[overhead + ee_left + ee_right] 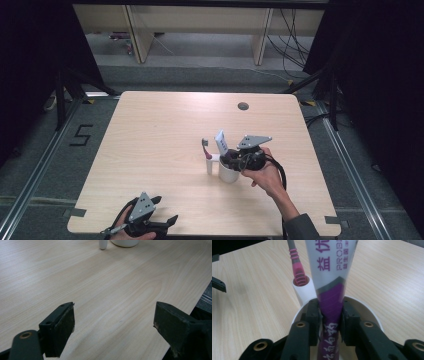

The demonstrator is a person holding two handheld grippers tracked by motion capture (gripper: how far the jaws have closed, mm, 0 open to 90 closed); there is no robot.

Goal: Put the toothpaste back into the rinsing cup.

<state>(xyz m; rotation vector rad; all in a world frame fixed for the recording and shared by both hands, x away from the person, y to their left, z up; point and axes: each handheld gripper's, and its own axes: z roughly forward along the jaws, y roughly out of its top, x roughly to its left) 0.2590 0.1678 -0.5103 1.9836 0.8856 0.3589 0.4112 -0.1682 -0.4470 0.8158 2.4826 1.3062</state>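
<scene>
Pale wood-grain table [165, 145] fills my high view, standing on a grey floor with dark drapes to either side and desk legs and cables beyond its far edge. A small round hole [243, 106] sits near the far edge of the top.

My right gripper [331, 315] hangs over a white cup [228, 172] set right of the table's centre. In the right gripper view its jaws reach down inside the cup's rim and stand on either side of a toothpaste tube [332, 272], white above and purple below, which stands upright in the cup. The pads lie against the purple part of the tube; I read this as a light clamp, though I cannot tell how firmly they press. A narrow white holder [303, 291] stands touching the cup's side, and a toothbrush [296, 265] with a pink and grey handle stands upright in it.

My left gripper [113, 327] rests at the near left edge of the table, well apart from the cup. In the left gripper view its jaws stand wide apart with only bare tabletop between them, and the bases of the cup and holder show at the far top of that view.
</scene>
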